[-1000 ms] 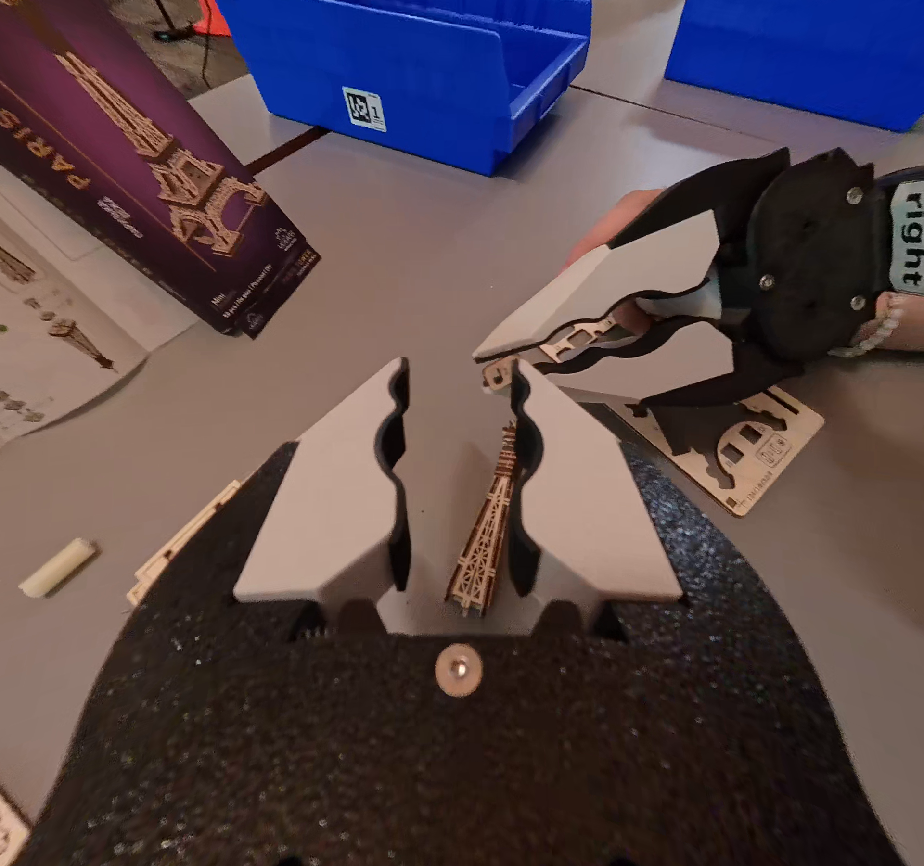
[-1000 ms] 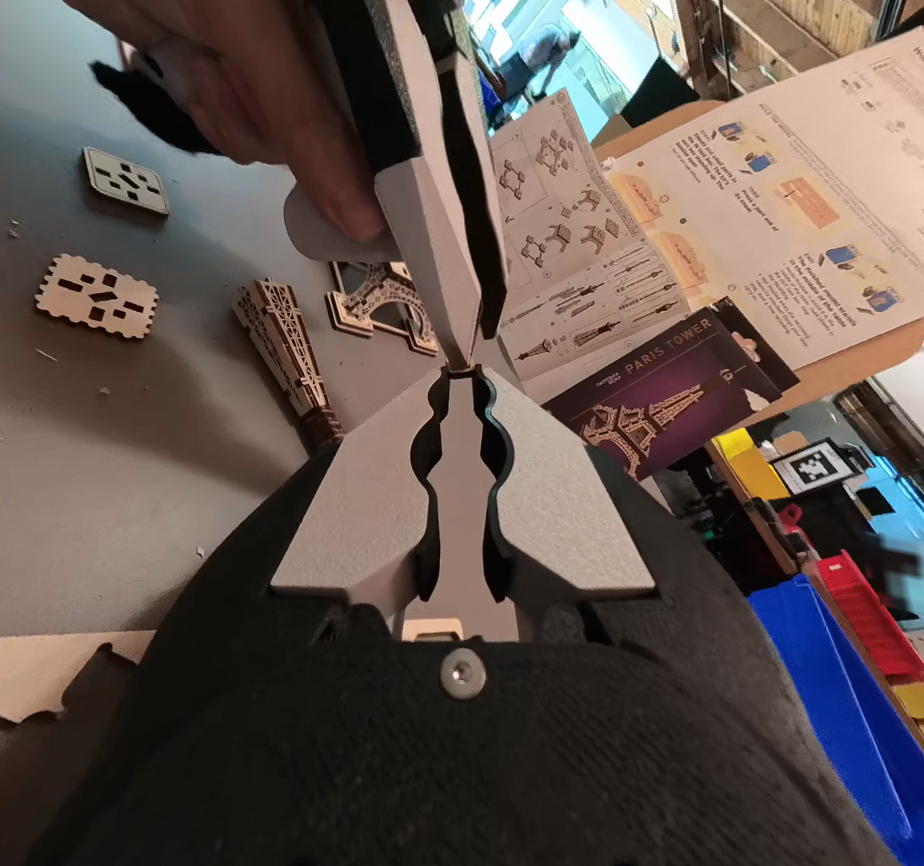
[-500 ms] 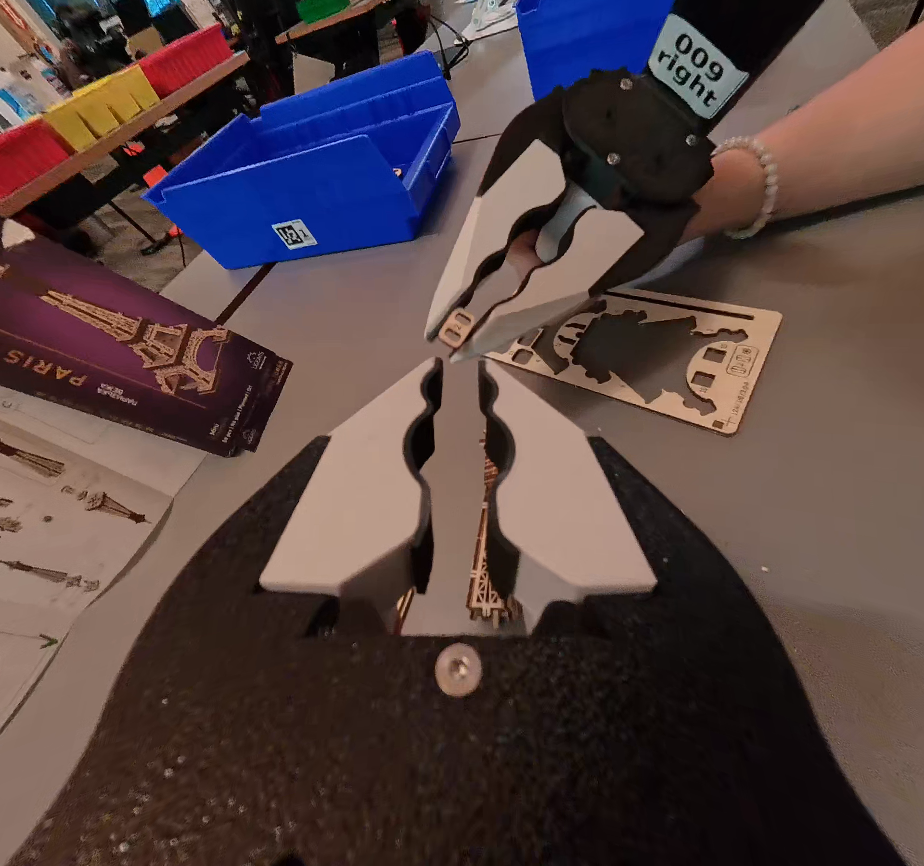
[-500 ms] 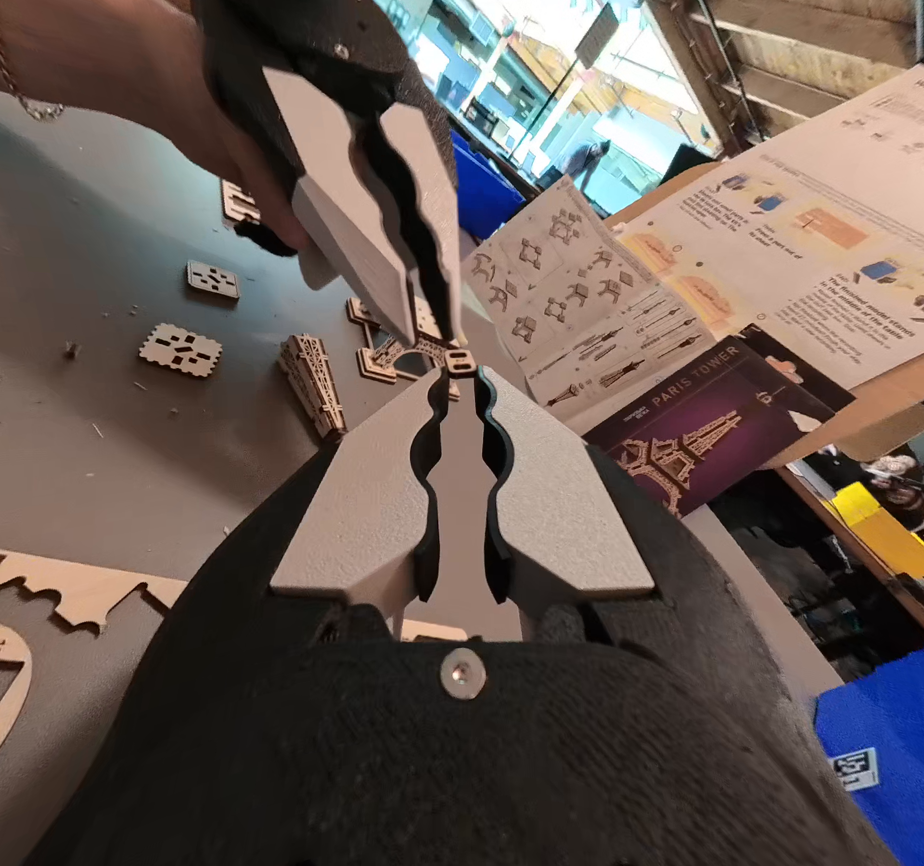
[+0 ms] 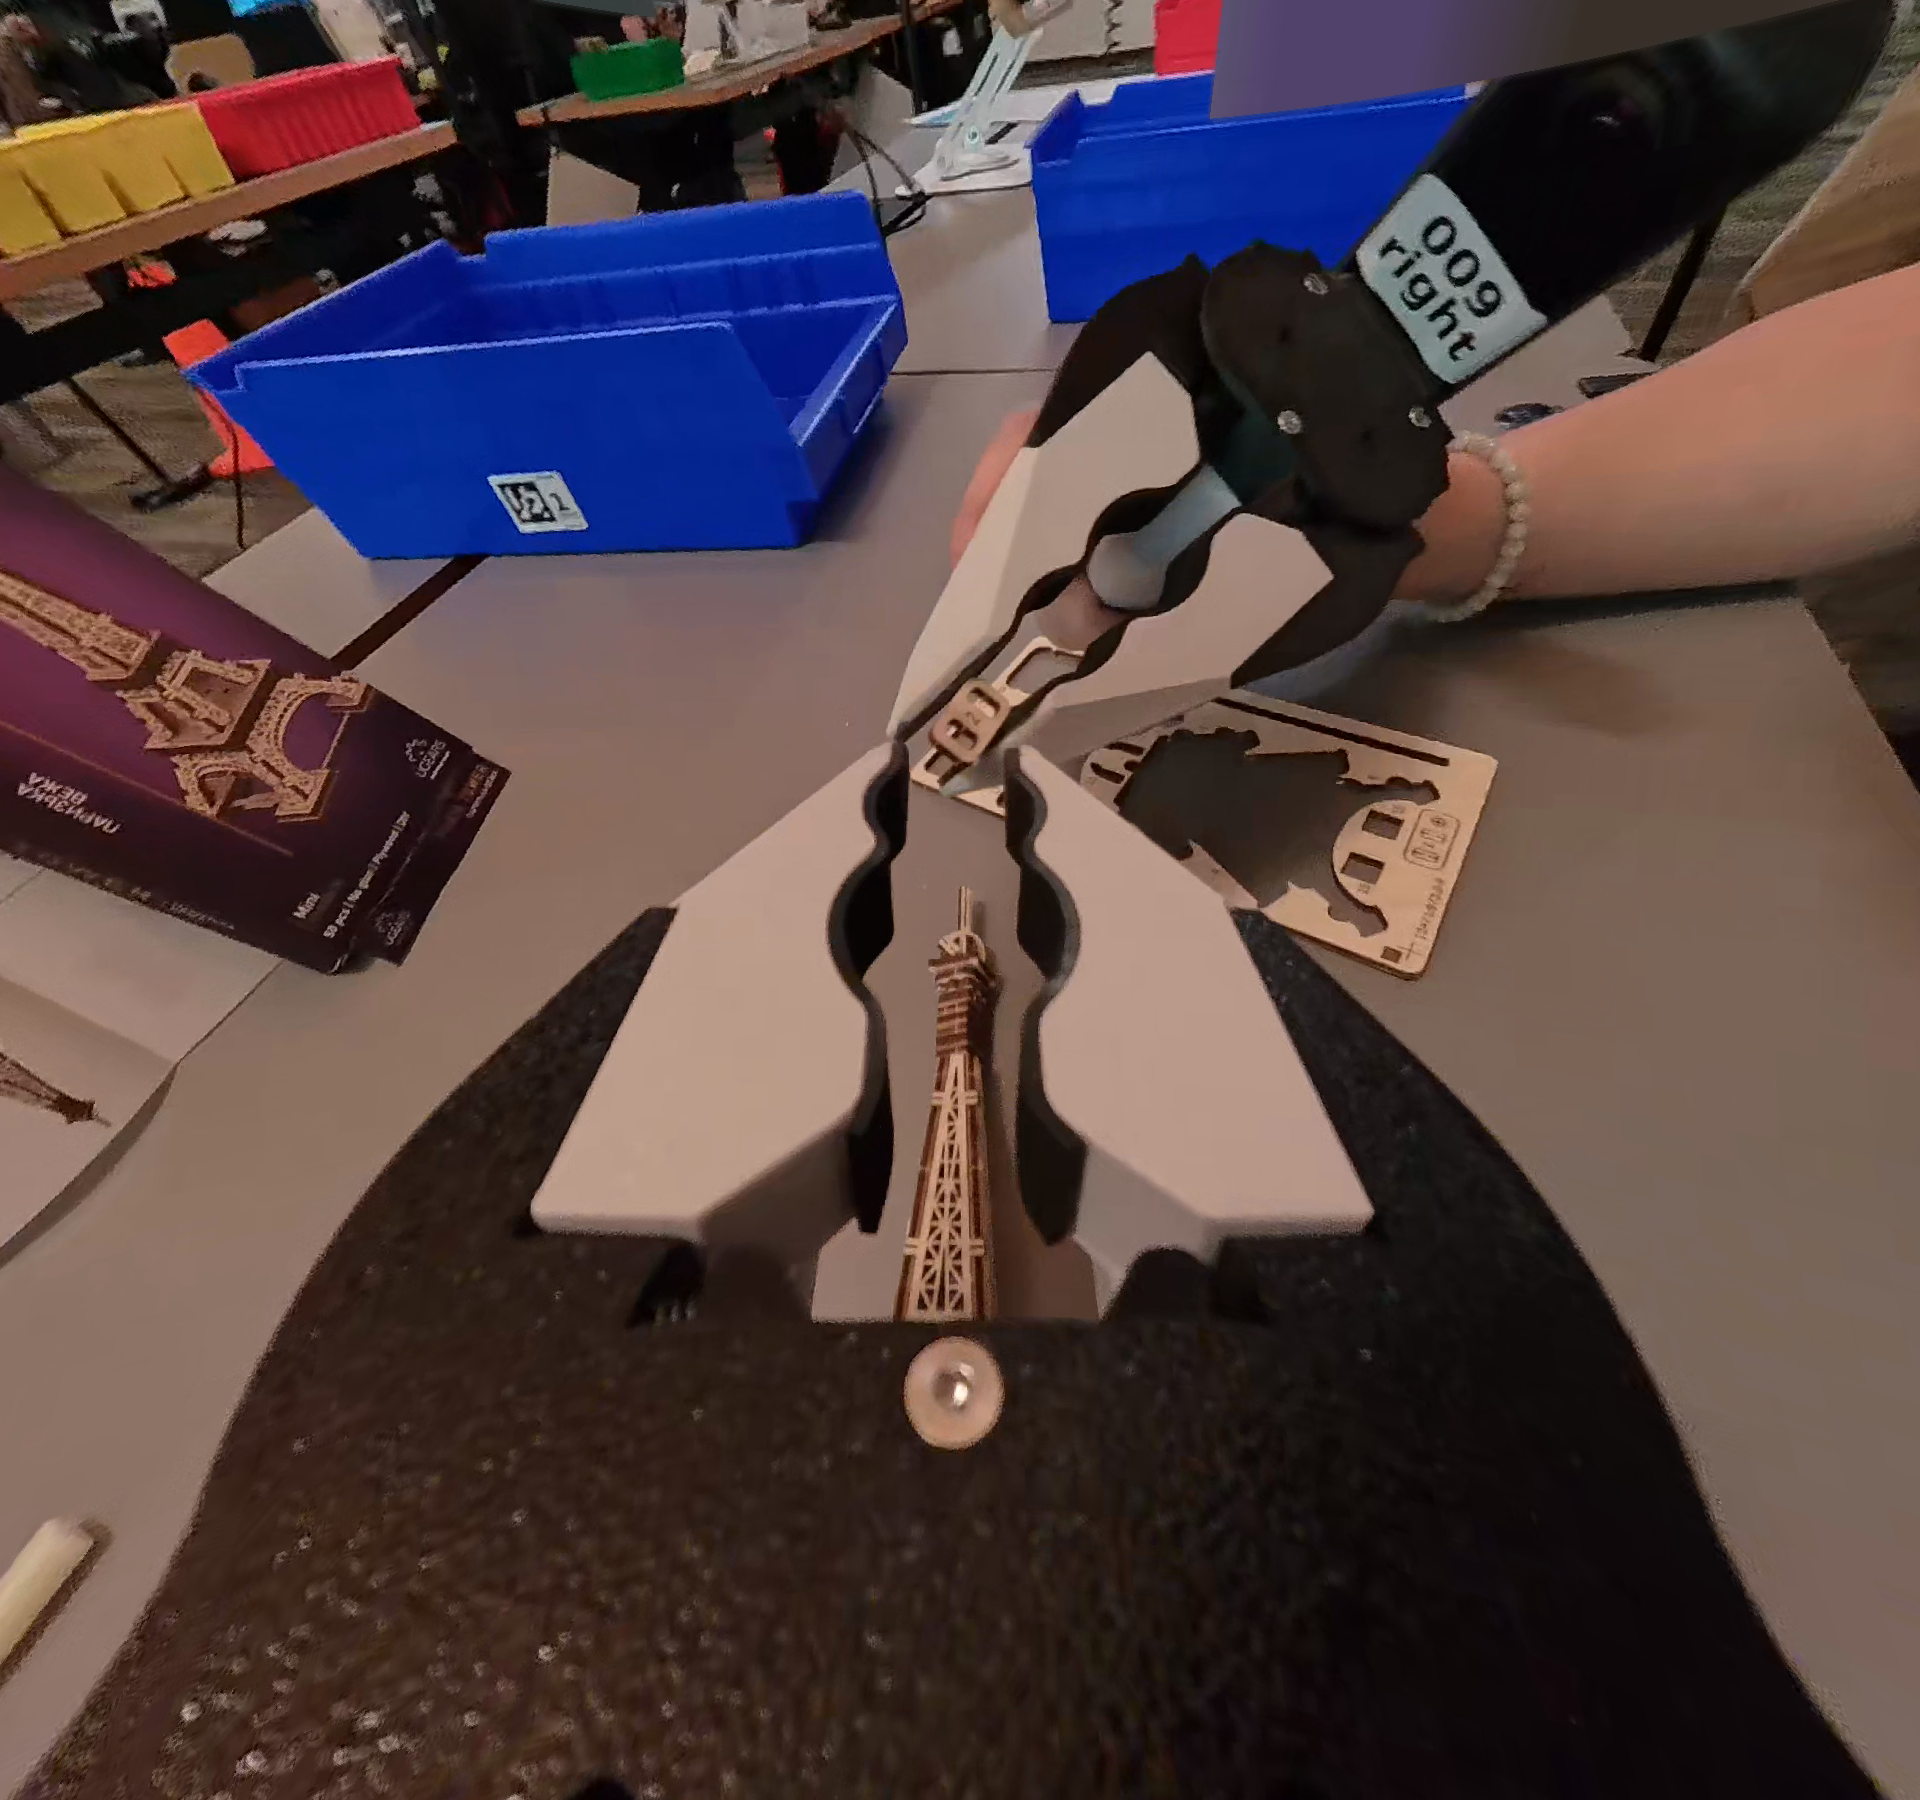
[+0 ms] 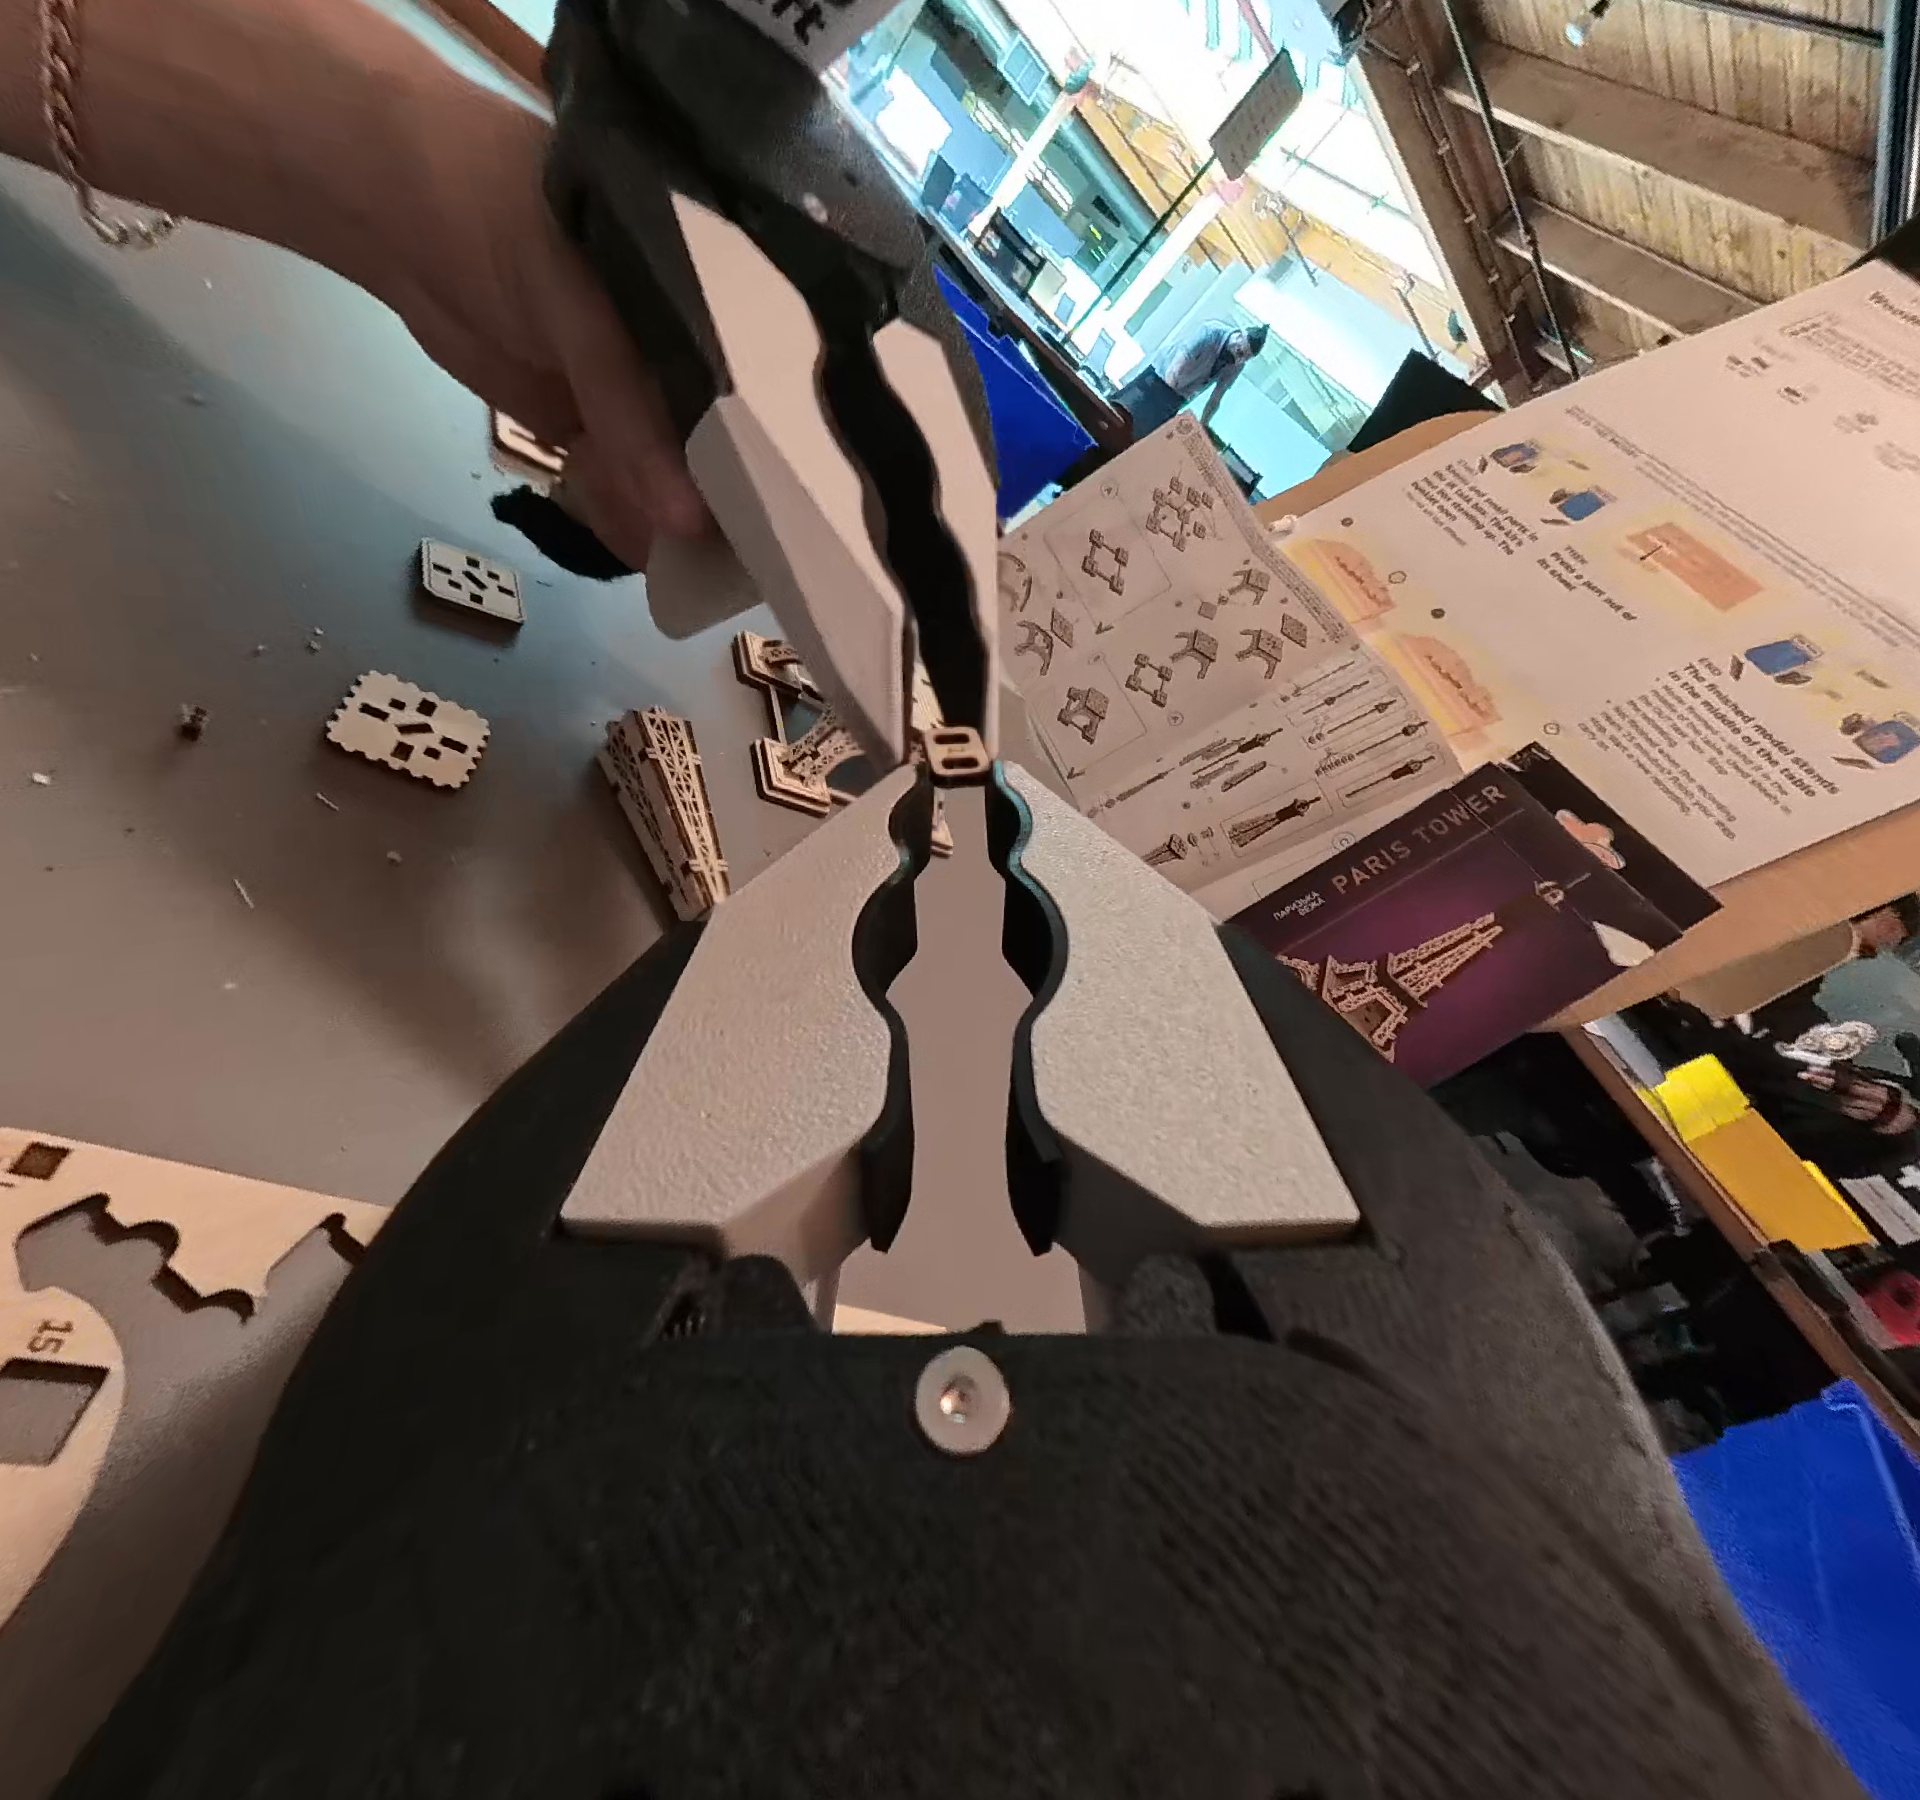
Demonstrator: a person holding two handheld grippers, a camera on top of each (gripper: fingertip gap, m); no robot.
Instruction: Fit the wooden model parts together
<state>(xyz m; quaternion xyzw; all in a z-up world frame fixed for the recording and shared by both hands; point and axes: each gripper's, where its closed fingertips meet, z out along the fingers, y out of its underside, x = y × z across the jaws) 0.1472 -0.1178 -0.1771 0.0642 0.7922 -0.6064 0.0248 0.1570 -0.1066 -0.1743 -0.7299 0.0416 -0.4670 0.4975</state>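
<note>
My right gripper (image 6: 958,786) is shut on a small slotted wooden part (image 6: 956,751) that sticks out past its tips. In the left wrist view the right gripper (image 5: 945,748) comes in from the upper right with the same part (image 5: 971,716). My left gripper (image 5: 956,763) is partly open and empty. Its tips sit just short of the part, one on each side. A wooden lattice tower spire (image 5: 956,1075) lies on the table and shows through the gap between the left fingers. In the right wrist view the left gripper (image 6: 940,737) points down at the part.
The grey table holds a tapered lattice section (image 6: 665,805), an arch base (image 6: 800,742) and two small square plates (image 6: 407,730). It also holds a punched-out wooden sheet (image 5: 1351,836), a purple box (image 5: 208,742), instruction sheets (image 6: 1195,628) and a white stick (image 5: 42,1584). Two blue bins (image 5: 551,400) stand behind. Only a small space, under 4 cm, lies between the two pairs of fingers.
Both grippers have lifted and tilted, still tip to tip. The left jaws are narrower than a second ago. The spire now shows centred between them. The right gripper still holds the part.
</note>
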